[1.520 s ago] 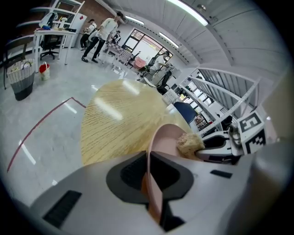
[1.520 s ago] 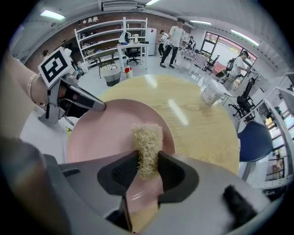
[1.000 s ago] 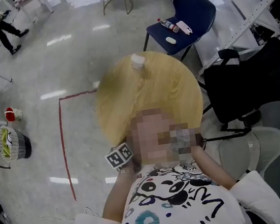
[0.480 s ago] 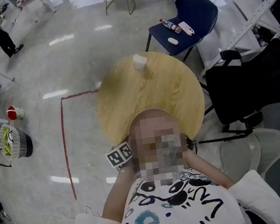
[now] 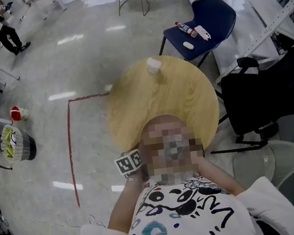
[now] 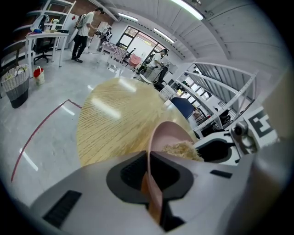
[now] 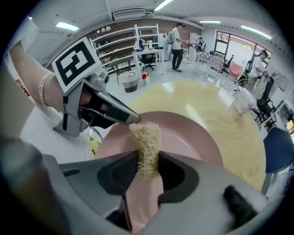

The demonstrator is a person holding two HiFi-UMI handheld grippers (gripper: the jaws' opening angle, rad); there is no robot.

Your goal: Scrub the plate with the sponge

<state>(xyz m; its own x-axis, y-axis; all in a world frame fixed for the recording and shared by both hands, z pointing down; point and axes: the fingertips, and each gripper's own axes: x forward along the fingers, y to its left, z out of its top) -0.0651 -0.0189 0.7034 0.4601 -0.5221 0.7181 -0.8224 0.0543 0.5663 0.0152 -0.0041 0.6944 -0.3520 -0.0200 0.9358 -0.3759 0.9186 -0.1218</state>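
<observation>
Round pale wooden table (image 5: pixel 176 94) on glossy grey floor (image 5: pixel 76 70) marked with red tape (image 5: pixel 72 151); a small white cup (image 5: pixel 153 65) at the table's far edge, a dark blue chair (image 5: pixel 207 23) beyond. Over the table's near edge the left gripper (image 6: pixel 149 158) clamps the round pink plate (image 6: pixel 167 135) by its rim; the right gripper (image 7: pixel 148 156) pinches the straw-coloured fibrous sponge (image 7: pixel 146 137) against it

Bright, even light comes from ceiling strip lamps (image 6: pixel 186 8); glare streaks the glossy floor (image 5: pixel 61 96) and desk (image 6: pixel 103 108). Gripper views bulge fisheye with black corners; the plate (image 6: pixel 154 202) blurs near the lens.
</observation>
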